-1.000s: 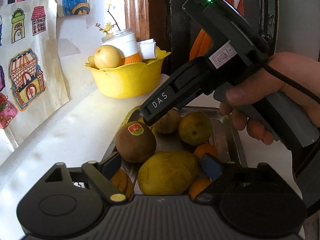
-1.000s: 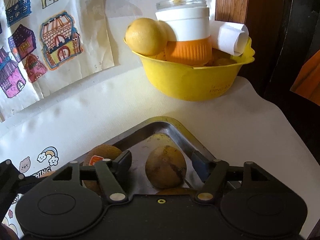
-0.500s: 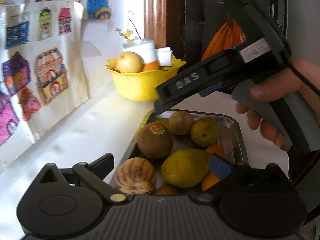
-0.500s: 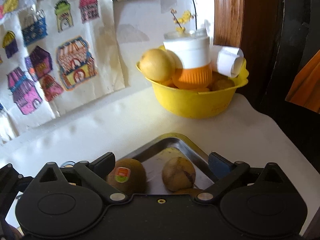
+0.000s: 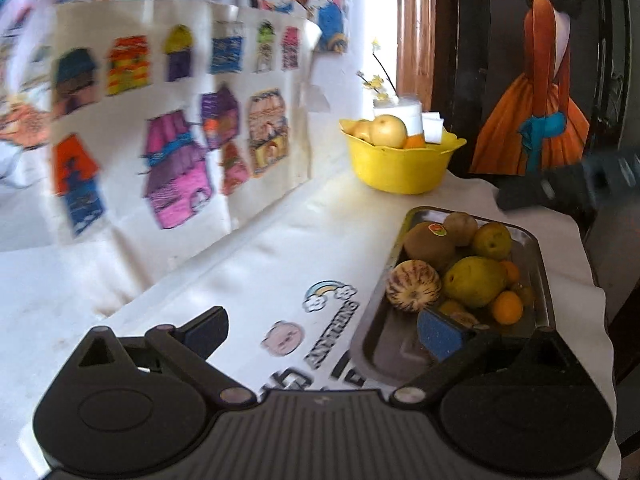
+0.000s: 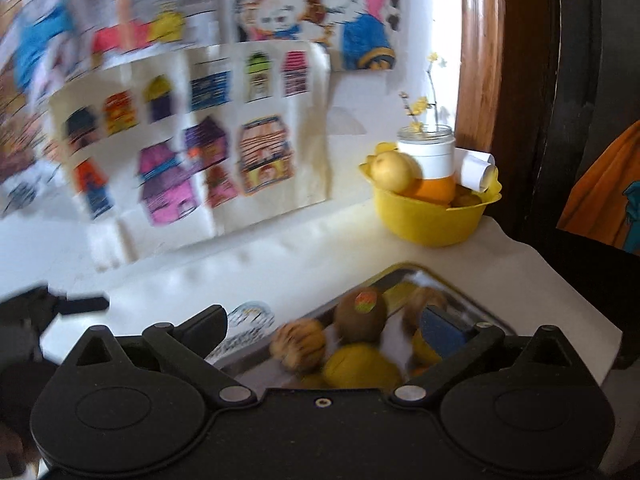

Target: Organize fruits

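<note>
Tray: metal tray (image 5: 542, 280) lies on the white-covered tabletop (image 5: 256, 264), at about 3 o'clock in the left wrist view, and holds the loose fruit.
Fruit on tray: brown kiwi with sticker (image 5: 428, 242) at the far left corner; striped melon (image 5: 413, 286) just nearer, touching a large yellow-green fruit (image 5: 474, 282) at its 3 o'clock; small orange (image 5: 507, 307) toward the near right edge.
Bowl: yellow bowl (image 5: 400, 164) stands well beyond the tray at 12 o'clock, apart from it, carrying a pale round fruit (image 5: 387, 131) and a white-and-orange jar (image 6: 434, 160).
Left hand-held gripper (image 5: 322, 332): fingers spread wide, nothing between them; poised over the printed cloth, with its right finger (image 5: 438, 334) overlapping the tray's near left corner.
Right hand-held gripper (image 6: 323, 330): fingers likewise apart and empty; the tray and its fruit appear blurred between and below them.
Wall: coloured house drawings (image 5: 188, 136) hang at 10 o'clock.
</note>
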A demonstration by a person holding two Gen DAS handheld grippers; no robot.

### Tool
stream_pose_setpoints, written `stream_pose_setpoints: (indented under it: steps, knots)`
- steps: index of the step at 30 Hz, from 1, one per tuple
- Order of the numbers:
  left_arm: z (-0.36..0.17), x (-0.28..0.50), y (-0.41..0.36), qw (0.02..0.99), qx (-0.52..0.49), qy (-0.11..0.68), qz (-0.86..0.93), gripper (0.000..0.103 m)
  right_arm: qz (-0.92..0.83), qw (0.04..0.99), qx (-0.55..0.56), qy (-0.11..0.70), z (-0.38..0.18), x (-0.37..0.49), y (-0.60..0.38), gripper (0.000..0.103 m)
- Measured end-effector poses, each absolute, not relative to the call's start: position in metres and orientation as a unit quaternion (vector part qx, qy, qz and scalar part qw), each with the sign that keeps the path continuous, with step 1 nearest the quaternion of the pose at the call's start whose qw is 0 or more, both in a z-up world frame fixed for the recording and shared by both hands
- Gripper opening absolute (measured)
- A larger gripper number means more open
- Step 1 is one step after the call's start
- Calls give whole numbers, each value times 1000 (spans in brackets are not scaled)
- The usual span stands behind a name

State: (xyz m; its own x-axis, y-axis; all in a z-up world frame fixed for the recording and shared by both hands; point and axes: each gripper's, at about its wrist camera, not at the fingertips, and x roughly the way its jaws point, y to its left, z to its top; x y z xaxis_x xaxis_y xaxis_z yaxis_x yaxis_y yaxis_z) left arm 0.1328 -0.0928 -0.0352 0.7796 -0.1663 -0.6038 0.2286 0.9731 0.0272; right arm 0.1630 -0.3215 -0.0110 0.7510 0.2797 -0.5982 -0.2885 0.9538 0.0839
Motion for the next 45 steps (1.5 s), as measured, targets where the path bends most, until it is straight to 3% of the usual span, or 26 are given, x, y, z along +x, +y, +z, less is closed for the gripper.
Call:
stream_pose_setpoints:
  steps: [17, 45]
  knots:
    - [-12, 33, -34, 954, 38, 292, -63, 102, 110, 935, 28, 336, -28, 8, -265, 102]
    - [-17, 44, -35, 955, 16, 289, -68, 102, 63, 941, 46, 330, -29, 22, -273, 102]
